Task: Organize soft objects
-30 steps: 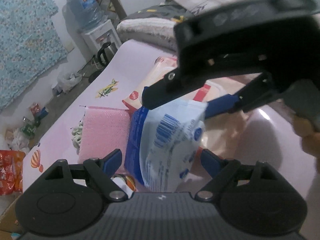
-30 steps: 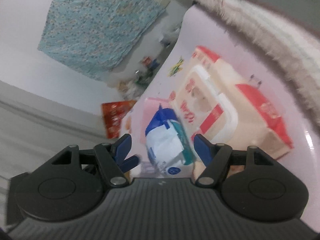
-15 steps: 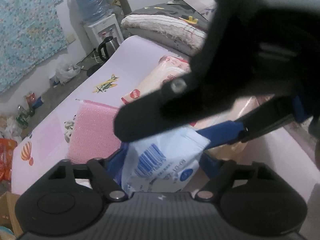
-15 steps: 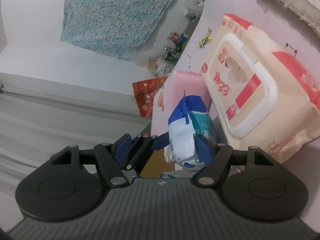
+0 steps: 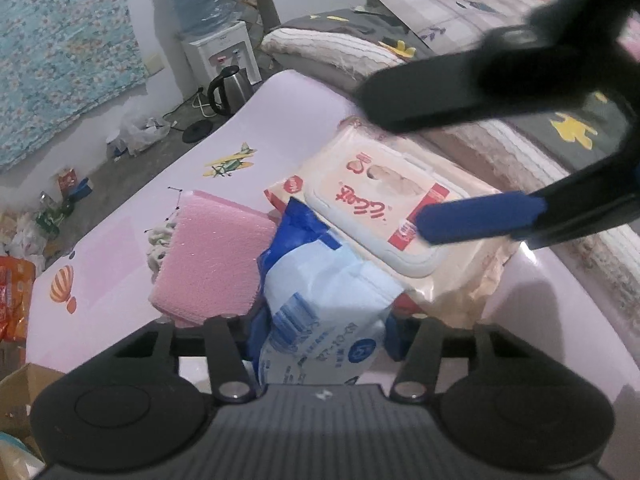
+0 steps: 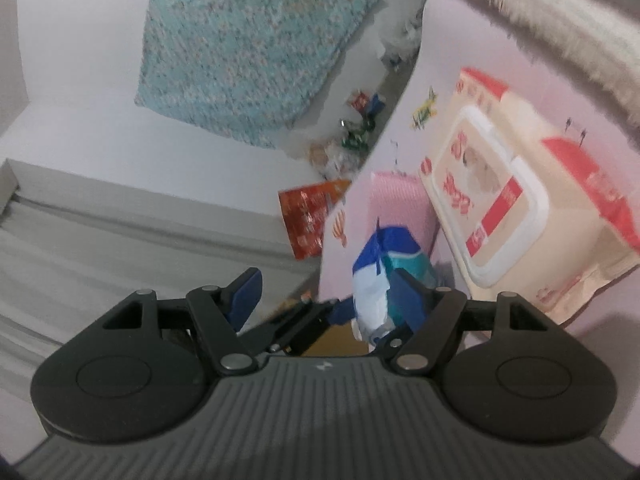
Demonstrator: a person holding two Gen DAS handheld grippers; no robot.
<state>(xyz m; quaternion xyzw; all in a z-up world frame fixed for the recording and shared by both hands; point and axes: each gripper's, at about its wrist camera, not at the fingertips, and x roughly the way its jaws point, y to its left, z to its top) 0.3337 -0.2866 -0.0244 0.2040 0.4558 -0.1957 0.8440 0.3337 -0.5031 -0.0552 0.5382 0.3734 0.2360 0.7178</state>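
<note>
Left tongs: jaws have just been closing on the blue-and-white tissue pack; the blue pads now sit against both of its sides and the pack bulges up between them.
Right tongs: jaws stand wide with nothing gripped; in the right wrist view the right-hand pad overlaps the tissue pack, while the left-hand pad hangs free past the edge of the surface. In the left wrist view the same tongs reach in from the upper right, above the wipes pack, blurred.
Tissue pack: soft plastic wrapper, dark blue at its far end, pale with a barcode nearer the camera; it stands at the near edge of the surface, between the pink foam pad and the wipes pack.
Wipes pack: large cream and red packet with a white flip lid, lying flat to the right of the tissue pack; its near corner looks to touch it.
Pink foam pad: flat, just left of the tissue pack.
Surface: pale pink, printed with a small aeroplane and a striped balloon.
Bed: behind the surface, with a striped blanket and a grey cover.
Floor: a kettle near a water dispenser, scattered bags and wrappers.
</note>
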